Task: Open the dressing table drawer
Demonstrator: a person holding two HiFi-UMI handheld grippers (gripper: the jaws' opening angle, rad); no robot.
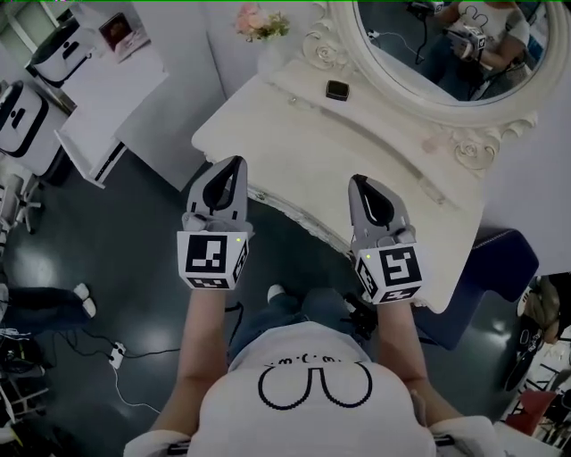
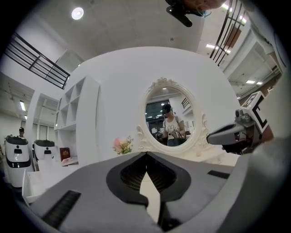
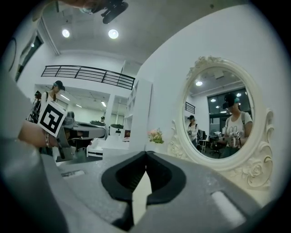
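Observation:
The white dressing table (image 1: 294,134) stands ahead of me, with an oval mirror (image 1: 393,76) at its back. Its carved front edge (image 1: 299,219) runs between my two grippers; the drawer front below it is hidden from the head view. My left gripper (image 1: 237,162) hovers over the table's front left corner, its tips touching and nothing between them. My right gripper (image 1: 357,179) is over the front edge further right, also shut and empty. In the left gripper view the gripper (image 2: 146,154) points level at the mirror (image 2: 169,116). The right gripper (image 3: 146,153) faces the mirror (image 3: 220,113) too.
A small dark object (image 1: 337,89) lies on the tabletop, pink flowers (image 1: 260,22) at its back left. White shelving (image 1: 107,89) and white machines (image 1: 22,116) stand left. A dark blue seat (image 1: 500,259) is at the table's right end. Cables (image 1: 116,355) cross the floor.

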